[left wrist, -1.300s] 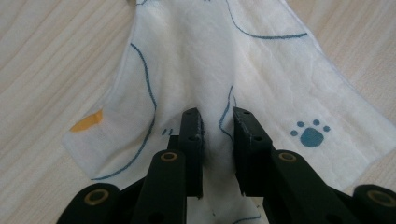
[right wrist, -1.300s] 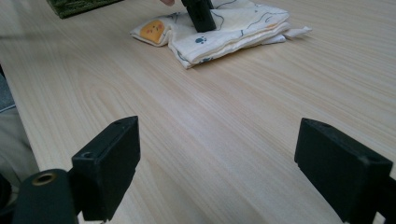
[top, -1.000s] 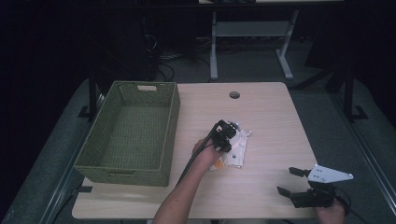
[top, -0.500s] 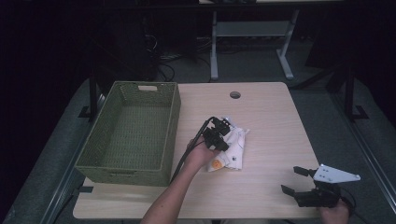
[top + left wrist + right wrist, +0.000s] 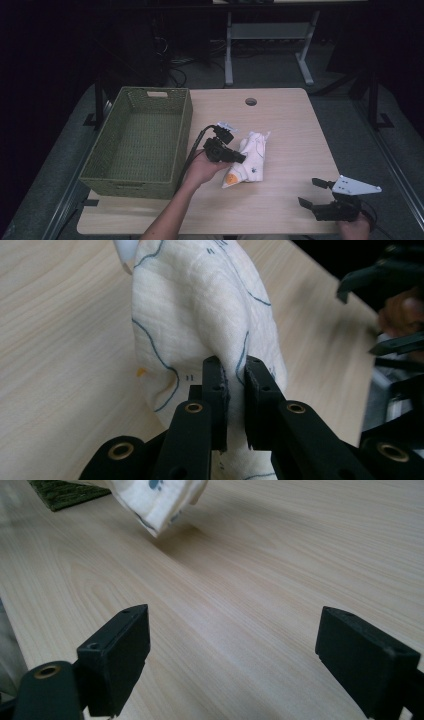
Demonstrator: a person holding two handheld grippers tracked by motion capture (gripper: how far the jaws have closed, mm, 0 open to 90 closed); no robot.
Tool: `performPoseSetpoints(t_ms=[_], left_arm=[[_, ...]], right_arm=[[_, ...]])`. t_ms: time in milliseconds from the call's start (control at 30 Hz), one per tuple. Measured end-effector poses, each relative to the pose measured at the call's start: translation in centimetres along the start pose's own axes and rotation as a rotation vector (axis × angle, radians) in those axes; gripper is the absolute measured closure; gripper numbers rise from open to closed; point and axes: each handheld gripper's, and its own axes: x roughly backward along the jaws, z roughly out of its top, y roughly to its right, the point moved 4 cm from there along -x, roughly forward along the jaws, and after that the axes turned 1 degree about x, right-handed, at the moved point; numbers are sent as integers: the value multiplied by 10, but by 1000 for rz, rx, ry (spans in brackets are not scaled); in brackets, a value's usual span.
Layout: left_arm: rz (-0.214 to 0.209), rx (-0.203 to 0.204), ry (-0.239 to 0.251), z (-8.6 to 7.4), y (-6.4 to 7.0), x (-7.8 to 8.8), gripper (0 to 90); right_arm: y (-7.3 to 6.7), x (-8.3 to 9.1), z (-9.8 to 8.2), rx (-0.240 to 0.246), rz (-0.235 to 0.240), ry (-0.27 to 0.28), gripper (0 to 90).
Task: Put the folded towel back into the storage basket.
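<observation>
**A:** Your left gripper (image 5: 234, 371) has its jaws pinched narrow on a fold of the white cotton cloth with thin blue line drawings and an orange patch (image 5: 248, 159). In the left gripper view the fabric bunches up between the two black pads, so the hold looks sound. What are you aiming for?

**B:** The green woven rectangular basket (image 5: 186, 131), I judge. It stands just beside the cloth, on the left half of the pale wooden table (image 5: 290, 125), and nothing lies in it.

**A:** Then mind the slack. Most of the cloth lies draped on the table, right of the basket, with its lower end near your hand. You grip one fold only, so the rest will trail.

**B:** So lift high before you go sideways?

**A:** Yes. Raise the bundle until its hanging end would pass above the basket's near wall, then carry it across. If you go low, the tail may catch on the rim and pull the fold out of the pads.

**B:** And the other one?

**A:** Your right gripper (image 5: 313, 192) rests at the table's near right corner, jaws spread wide with nothing between them, well apart from the cloth. Leave it there unless the fabric slips; then it can take the loose end.

**B:** Release where?

**A:** Over the middle of the basket's floor, low enough that the cloth settles inside and doesn't hang over a wall.
</observation>
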Motion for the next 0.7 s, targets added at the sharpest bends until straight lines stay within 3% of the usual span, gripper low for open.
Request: performPoseSetpoints(t_ms=[233, 333, 533, 700], left_arm=[[-137, 55, 29, -4, -3, 10, 830], [-186, 88, 70, -6, -6, 14, 830], [-238, 112, 101, -5, -7, 21, 831], [-269, 103, 99, -5, -5, 28, 832]], right_arm=[[5, 5, -1, -13, -14, 16, 136], [7, 6, -1, -25, -14, 26, 136], [6, 4, -1, -15, -10, 13, 136], [6, 4, -1, -17, -14, 18, 136]])
